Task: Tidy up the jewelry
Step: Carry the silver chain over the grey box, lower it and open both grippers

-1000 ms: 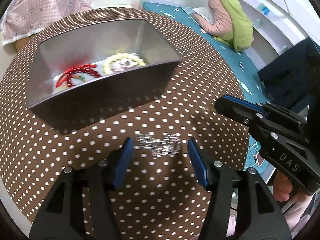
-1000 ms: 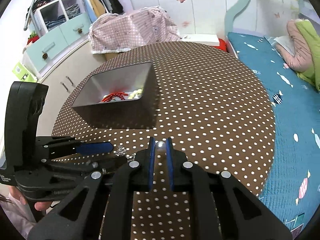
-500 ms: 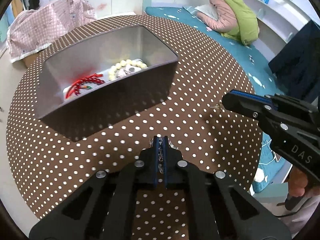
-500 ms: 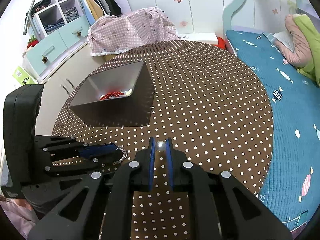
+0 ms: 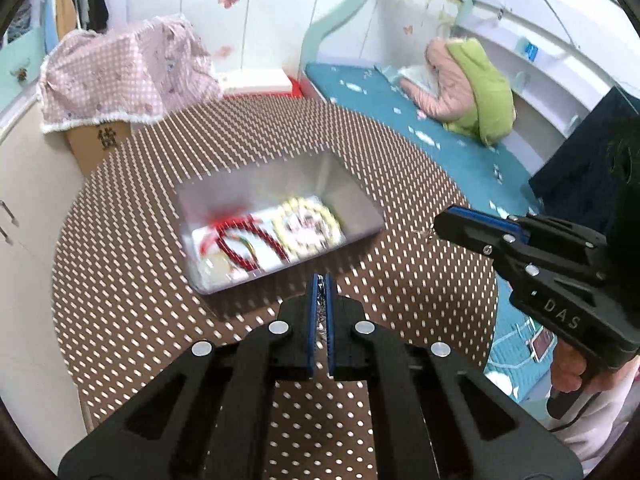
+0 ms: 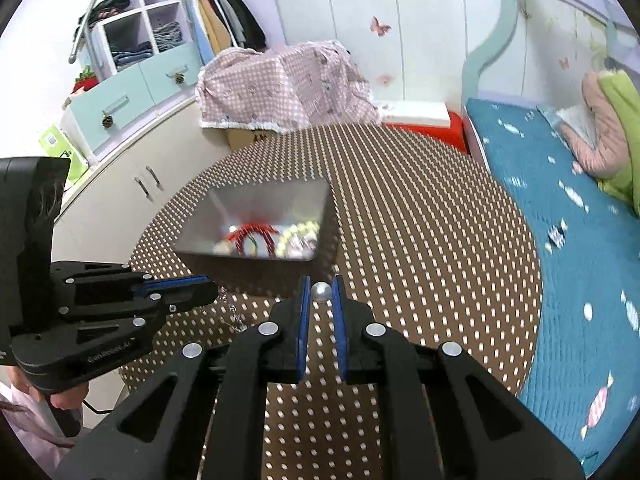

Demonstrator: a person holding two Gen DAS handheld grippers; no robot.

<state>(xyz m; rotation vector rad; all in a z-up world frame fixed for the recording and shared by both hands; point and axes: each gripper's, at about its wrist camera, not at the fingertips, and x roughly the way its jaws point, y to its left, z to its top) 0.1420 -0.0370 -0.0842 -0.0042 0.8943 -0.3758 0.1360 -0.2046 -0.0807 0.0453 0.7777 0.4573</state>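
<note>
Two beaded bracelets, red (image 5: 240, 240) and cream (image 5: 308, 226), already lie in the metal tray (image 5: 362, 200) mid-worktop (image 5: 120, 300). Left tongs (image 5: 320, 282) pinch a silver chain (image 5: 320, 300); right tongs (image 6: 321, 294) pinch a silver bead (image 6: 321, 292). Both pieces are left to drop in.

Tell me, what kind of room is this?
Probably a child's bedroom: a bed with a candy-print blue cover, butterfly stickers on the wall, and open shelves of folded clothes.
</note>
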